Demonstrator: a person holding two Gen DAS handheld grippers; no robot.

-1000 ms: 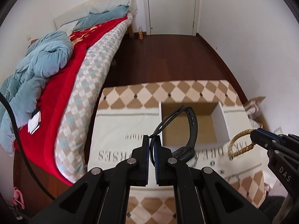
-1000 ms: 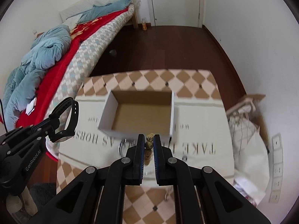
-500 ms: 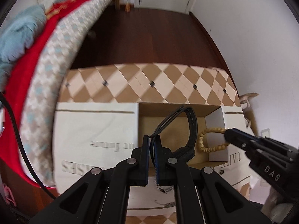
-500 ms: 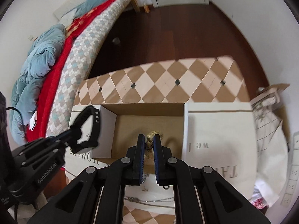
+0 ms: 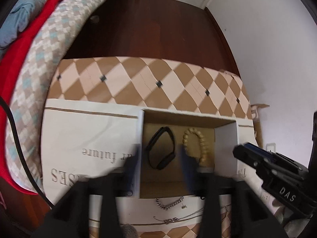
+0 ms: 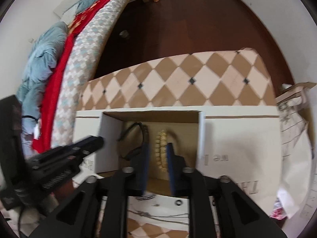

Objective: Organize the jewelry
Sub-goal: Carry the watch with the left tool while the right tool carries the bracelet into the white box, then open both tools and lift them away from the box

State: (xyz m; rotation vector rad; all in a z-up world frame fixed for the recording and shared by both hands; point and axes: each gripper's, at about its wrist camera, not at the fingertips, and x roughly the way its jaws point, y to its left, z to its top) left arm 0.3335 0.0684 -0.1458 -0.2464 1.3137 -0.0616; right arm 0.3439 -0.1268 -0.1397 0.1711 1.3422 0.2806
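- left tool (image 5: 158, 158) over the box (image 5: 225, 138), pointing steeply down, jaws opening and blurred, nothing pressed between the pads
- black band (image 5: 161, 148) lies loose on the box floor just ahead of the left tool, between its two fingers in view; reads as just let go so it lands inside
- right tool (image 6: 157, 158) also over the box, jaws opening, less wide than the left
- bead bracelet (image 6: 161, 150) sits in the gap between the right tool's pads; looks slack on the box floor, no pad pressing on it
- band and bracelet lie side by side, near each other, not touching; box serves as the collecting spot
- behind both tools, on the desk (image 5: 138, 83), a chunky chain (image 5: 168, 203) and a thin chain (image 5: 178, 219) lie outside the box, likely next to go in
- a small ring (image 6: 179, 202) sits on the desk just below the right tool
- both tools wide enough to lift clear without dragging the pieces out
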